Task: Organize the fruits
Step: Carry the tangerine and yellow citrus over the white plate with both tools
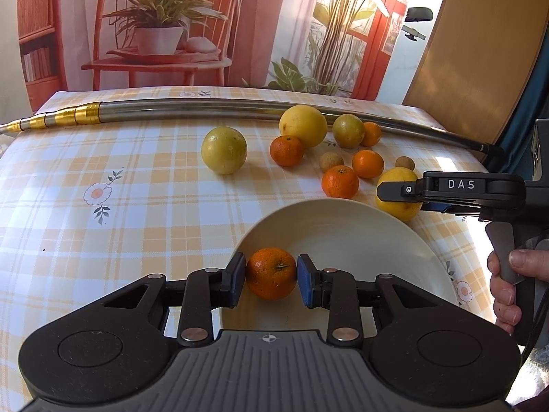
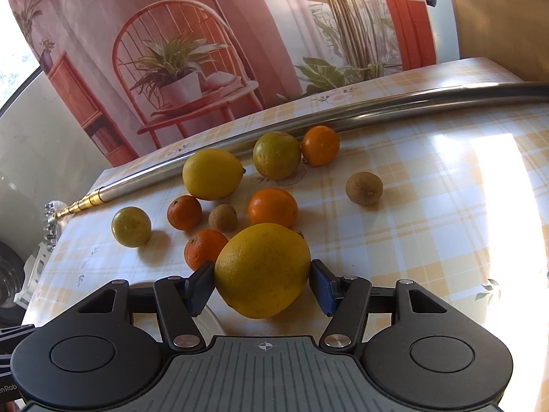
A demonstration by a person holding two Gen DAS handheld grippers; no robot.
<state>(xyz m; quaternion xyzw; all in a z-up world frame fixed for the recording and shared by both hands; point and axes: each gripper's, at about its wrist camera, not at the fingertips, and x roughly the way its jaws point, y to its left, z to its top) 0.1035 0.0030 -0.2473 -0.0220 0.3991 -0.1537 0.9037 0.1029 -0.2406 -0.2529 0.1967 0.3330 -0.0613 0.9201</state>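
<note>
**Left wrist view: mandarin over plate, lemon in second grip**

Item 1. Left gripper, lower centre of the left wrist frame. Blue pads set narrow, clamped on a mandarin, both sides in contact. The fruit sits over the near part of the white plate; whether it rests on the plate or hangs just above cannot be told.

Item 2. Right gripper, lower centre of the right wrist frame. Jaws spread wide, grasping a large lemon across its middle. In the left wrist frame this lemon lies at right of centre, just beyond the plate rim, over the checked tablecloth.

Item 3. Loose fruit, upper centre of both frames: mandarins, yellow-green citrus, small brown round fruits, near a metal pole lying across the table.

Handling note (judgement). Step in hand appears to be setting the mandarin down on the plate. Lower until it bears on the dish, then part the pads slowly and evenly; round fruit rolls, so favour the plate's hollow and leave room for the lemon.
</note>
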